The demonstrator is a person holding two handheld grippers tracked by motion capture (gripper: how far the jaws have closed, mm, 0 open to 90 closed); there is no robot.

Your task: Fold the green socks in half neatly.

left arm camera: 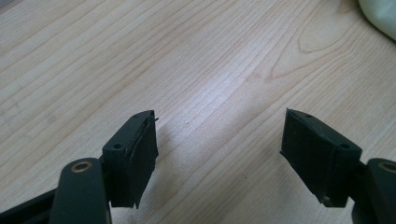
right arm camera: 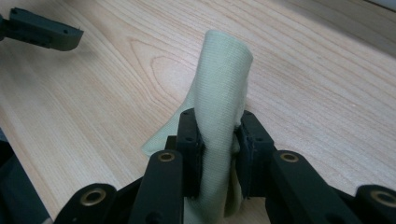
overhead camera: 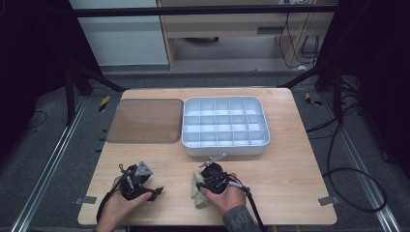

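While the right gripper (right arm camera: 218, 154) sits at the near edge of the pale wooden table (overhead camera: 290, 164), its 2 black jaws are pinched on a fold of pale yellow-green ribbed cloth (right arm camera: 219, 107). In the right gripper view the fabric stands up between the pads as a rounded loop, with the rest of it spilling down onto the wood beside the left jaw. In the high view the cloth (overhead camera: 197, 192) lies at the table's near edge, just left of the hand that holds the right gripper (overhead camera: 212, 180), touching it.

The left gripper (overhead camera: 153, 192) rests further left along the same near edge, well apart from the cloth. Its jaws stand wide apart in the left gripper view, with bare wood grain between them and nothing gripped (left arm camera: 217, 158). A corner of the pale cloth (left arm camera: 380, 16) shows at the top right of that view, clear of both pads. One jaw of the left gripper (right arm camera: 42, 30) also shows at the top left of the right gripper view, off the fabric.

Farther back on the table sits a white plastic organiser tray with 15 small compartments (overhead camera: 225, 145), in 3 rows of 5. Just beside it on its left lies a flat translucent brown lid with rounded corners (overhead camera: 145, 121).
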